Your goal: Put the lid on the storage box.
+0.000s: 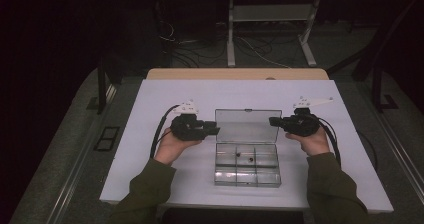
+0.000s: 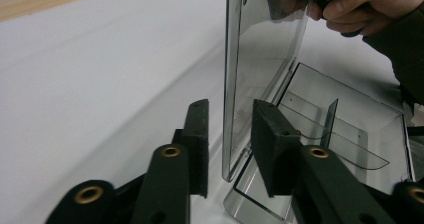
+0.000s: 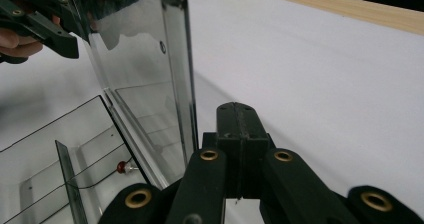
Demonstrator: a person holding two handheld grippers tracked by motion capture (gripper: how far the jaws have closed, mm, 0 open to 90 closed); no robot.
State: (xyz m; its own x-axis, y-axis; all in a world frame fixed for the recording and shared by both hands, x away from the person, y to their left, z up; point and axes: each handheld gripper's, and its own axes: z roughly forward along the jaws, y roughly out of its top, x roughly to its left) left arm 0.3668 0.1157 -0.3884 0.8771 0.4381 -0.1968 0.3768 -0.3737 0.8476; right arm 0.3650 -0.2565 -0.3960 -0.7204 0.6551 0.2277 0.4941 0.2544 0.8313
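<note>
Lid (image 2: 260, 59) edge btwn part-open left jaws, untouched; right jaws closed, empty.

A dim lab or test room: a white-topped bench (image 1: 150, 149) with a wooden edge stands on grey carpet, loose cables (image 1: 200, 46) trail across the floor behind it, beside the metal legs of a stand (image 1: 231, 34).

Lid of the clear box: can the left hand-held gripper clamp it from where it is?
Probably yes. The left hand-held gripper already has its jaws either side of the upright lid, with gaps showing to both pads, so nothing blocks it. The right hand-held gripper, shut, sits beside the lid's other edge.
</note>
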